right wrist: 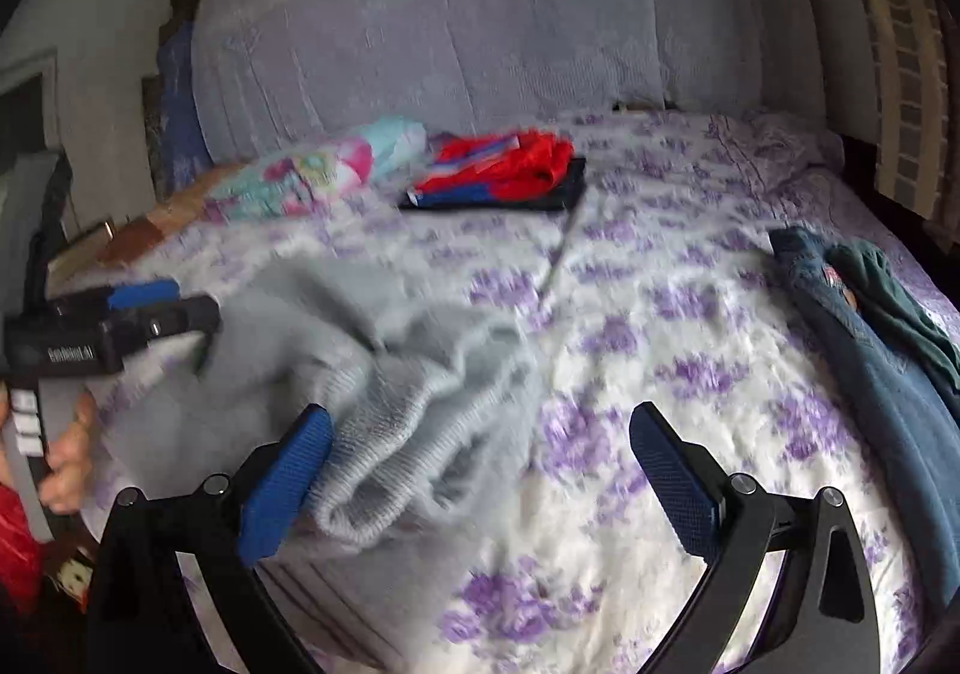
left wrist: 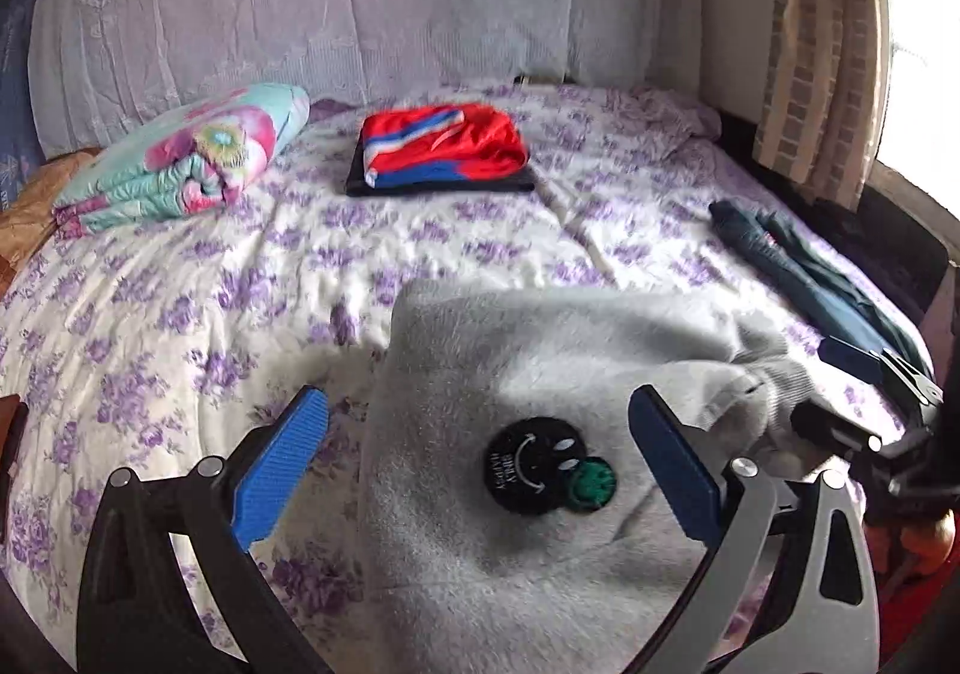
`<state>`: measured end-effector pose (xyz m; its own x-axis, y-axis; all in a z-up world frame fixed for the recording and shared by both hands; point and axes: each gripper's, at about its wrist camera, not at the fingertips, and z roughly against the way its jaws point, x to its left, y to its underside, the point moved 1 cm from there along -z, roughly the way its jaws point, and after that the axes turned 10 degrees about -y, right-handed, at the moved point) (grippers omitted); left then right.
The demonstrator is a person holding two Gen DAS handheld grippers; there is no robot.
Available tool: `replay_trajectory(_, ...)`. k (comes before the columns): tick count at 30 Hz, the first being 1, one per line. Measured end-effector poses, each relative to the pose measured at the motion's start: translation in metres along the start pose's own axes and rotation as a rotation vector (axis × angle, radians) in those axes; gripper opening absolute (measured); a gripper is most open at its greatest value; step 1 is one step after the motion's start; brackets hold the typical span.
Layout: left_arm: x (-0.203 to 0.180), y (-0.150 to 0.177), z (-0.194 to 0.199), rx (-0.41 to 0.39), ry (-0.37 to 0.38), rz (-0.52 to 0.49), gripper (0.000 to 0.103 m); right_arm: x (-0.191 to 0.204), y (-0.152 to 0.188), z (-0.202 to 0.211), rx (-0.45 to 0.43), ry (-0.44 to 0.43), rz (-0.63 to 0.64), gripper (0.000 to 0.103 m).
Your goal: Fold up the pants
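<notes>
On floral bedsheet [left wrist: 180, 314], fuzzy grey pants [left wrist: 540, 374] lie rumpled.

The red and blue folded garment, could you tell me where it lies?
In the left wrist view the red and blue folded garment lies mid-bed near the headboard, right of the floral quilt.

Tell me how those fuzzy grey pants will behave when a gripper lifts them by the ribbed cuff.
The grey pants would likely droop, since they already lie rumpled on the bedsheet. The fuzzy knit probably grips well against the ribbed blue pads. The ribbed cuff may stretch.
</notes>
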<state>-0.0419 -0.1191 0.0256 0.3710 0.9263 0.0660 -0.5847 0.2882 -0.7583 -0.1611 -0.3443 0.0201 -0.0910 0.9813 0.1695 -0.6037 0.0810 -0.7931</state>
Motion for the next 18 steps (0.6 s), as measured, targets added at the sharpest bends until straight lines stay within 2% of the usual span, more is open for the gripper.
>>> replay_trajectory(1,-0.003,0.008,-0.021,0.078,0.011,-0.009,0.099,-0.009,0.012,-0.009,0.025,-0.019,-0.021,0.100)
replay_trajectory(2,-0.002,0.018,-0.037,0.122,0.047,0.023,0.099,-0.023,0.020,-0.009,0.006,-0.087,-0.091,0.100)
replay_trajectory(3,0.008,0.026,-0.043,0.124,0.107,0.103,0.099,-0.037,0.022,-0.012,0.034,-0.151,-0.182,0.100)
replay_trajectory(4,0.016,0.029,-0.048,0.161,0.174,0.169,0.099,-0.040,0.023,-0.013,0.049,-0.178,-0.215,0.100)
replay_trajectory(6,0.028,0.032,-0.053,0.227,0.250,0.247,0.099,-0.033,0.023,-0.012,0.027,-0.156,-0.181,0.100)
replay_trajectory(8,0.032,0.035,-0.046,0.215,0.256,0.252,0.099,-0.031,0.024,-0.010,0.018,-0.160,-0.174,0.100)
replay_trajectory(12,0.036,0.041,-0.002,0.099,0.186,0.181,0.098,-0.047,0.028,0.003,-0.015,-0.262,-0.287,0.100)
replay_trajectory(16,0.032,0.045,0.029,-0.023,-0.040,0.051,0.098,-0.042,0.016,0.037,-0.147,-0.227,-0.303,0.100)
replay_trajectory(18,0.023,0.048,0.033,-0.058,-0.120,0.002,0.098,-0.028,0.004,0.049,-0.190,-0.259,-0.268,0.100)
